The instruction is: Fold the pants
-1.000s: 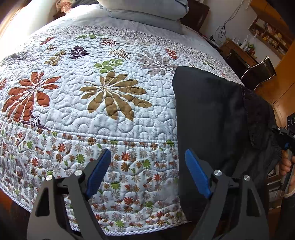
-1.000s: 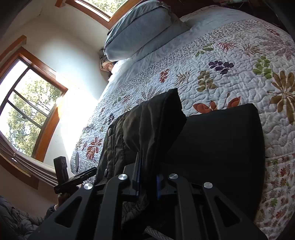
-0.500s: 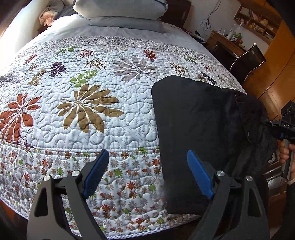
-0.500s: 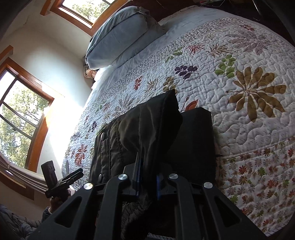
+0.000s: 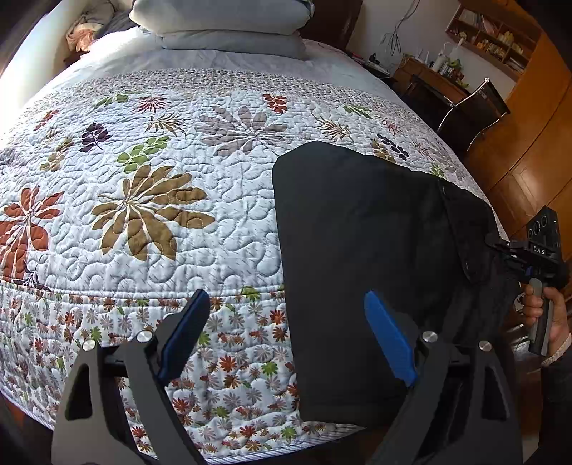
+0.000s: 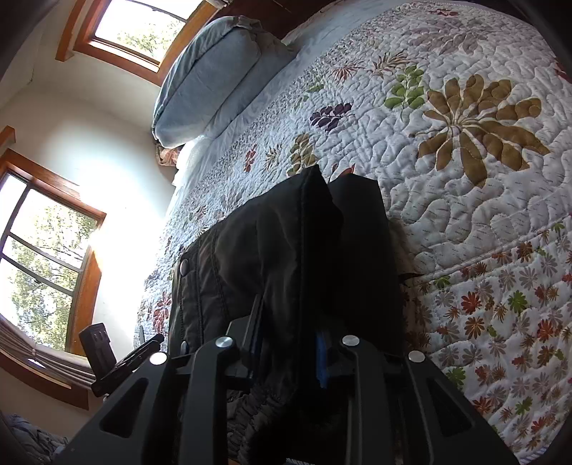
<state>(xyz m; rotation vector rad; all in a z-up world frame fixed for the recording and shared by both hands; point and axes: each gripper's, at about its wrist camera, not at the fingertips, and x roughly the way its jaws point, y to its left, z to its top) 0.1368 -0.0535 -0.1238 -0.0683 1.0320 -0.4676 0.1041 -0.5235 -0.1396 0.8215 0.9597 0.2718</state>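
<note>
A bed fills both views, covered by a white quilted bedspread [image 5: 221,229] printed with large leaves and a border of small flowers. At its head lie stacked pale blue pillows [image 5: 228,25].

The black pants [image 5: 361,257] lie folded near the foot edge of the bed, on the right in the left wrist view, their lower end hanging over the flowered border. A thicker bunch of the fabric, with a snap button and stitched seams, rises at the side nearest the right gripper [image 6: 286,348].

That gripper's jaws have just been opening. The bunched cloth sits between its blue pads; it seems the pads no longer press it, though shadow makes this hard to confirm.

The left gripper [image 5: 286,339] hovers over the quilt's border, jaws wide apart, one finger [image 5: 389,339] in front of the pants.
</note>
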